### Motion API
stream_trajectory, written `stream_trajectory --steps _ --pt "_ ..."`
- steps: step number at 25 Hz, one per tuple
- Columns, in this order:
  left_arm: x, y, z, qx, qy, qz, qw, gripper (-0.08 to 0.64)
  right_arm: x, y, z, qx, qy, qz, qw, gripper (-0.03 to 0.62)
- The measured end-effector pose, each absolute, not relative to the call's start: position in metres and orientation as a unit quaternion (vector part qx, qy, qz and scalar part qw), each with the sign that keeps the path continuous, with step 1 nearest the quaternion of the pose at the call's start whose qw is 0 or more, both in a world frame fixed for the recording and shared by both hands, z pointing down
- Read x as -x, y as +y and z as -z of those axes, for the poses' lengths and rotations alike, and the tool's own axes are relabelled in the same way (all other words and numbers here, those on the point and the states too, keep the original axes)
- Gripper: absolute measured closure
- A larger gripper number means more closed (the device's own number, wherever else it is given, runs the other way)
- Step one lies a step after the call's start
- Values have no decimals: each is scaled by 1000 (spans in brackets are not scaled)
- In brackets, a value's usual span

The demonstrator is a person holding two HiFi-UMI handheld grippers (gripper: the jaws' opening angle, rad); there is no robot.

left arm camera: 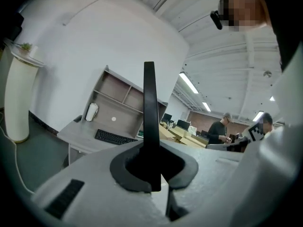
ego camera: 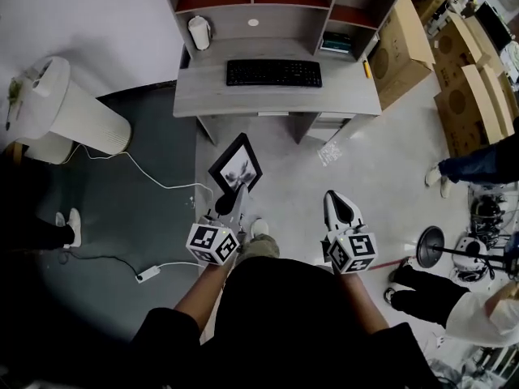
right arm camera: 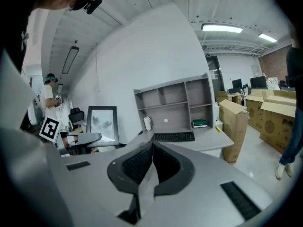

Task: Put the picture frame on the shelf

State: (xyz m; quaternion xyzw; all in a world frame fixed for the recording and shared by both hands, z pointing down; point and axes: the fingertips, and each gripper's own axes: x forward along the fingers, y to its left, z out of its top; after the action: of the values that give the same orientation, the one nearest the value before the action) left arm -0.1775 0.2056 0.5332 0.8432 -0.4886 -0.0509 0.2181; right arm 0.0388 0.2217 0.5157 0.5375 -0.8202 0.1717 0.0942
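- The left tool (ego camera: 229, 199) is nearest, low in the head view. It is clenched on the frame (ego camera: 236, 166), pinching one thin bottom edge, with the jaws tight on it (left arm camera: 151, 174).
- The right tool (ego camera: 340, 205) is just to the side and closed on nothing, its pads meeting (right arm camera: 152, 167).
- The frame stands straight up out of the left tool and over the floor, well short of the shelf (ego camera: 219, 0).
- Its long axis runs upward. From the left tool it is seen edge-on (left arm camera: 149, 108), so its plane lies along that tool's line. Its picture face is turned toward the right tool (right arm camera: 102, 124).
- Ahead of both tools is the counter (ego camera: 276, 96), which carries a keyboard (ego camera: 274, 73) and a white container (ego camera: 199, 32). The shelf rises behind them.
- Risk: the hold is narrow and low on a tall frame, so a quick swing could make the frame pivot or slip between the pads.
- Risk: if it is lifted in tall-side-up, the top edge may catch a shelf board or divider, since the bays look low.
- Risk: reaching over the counter could knock the container, which stands beyond the left tool.
- Risk: a cable (ego camera: 154, 181) lies on the floor to the left of the left tool and could trip the person on the way in.
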Motion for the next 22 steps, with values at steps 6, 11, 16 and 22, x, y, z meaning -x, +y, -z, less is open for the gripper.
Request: stream_trajectory --steps 6,11,16,22 --pt "198 159 -522 -860 -463 50 210 534 -13 182 -518 -544 -816 -174 90 580" --pt "199 144 -522 -857 -457 61 231 534 3 152 -512 -545 -816 -171 82 580" --pt "196 127 -531 -857 -457 57 232 534 18 119 -510 -527 -832 -157 71 579" --pt "188 65 -529 -861 -455 49 222 534 16 51 -516 -516 -838 -165 60 580"
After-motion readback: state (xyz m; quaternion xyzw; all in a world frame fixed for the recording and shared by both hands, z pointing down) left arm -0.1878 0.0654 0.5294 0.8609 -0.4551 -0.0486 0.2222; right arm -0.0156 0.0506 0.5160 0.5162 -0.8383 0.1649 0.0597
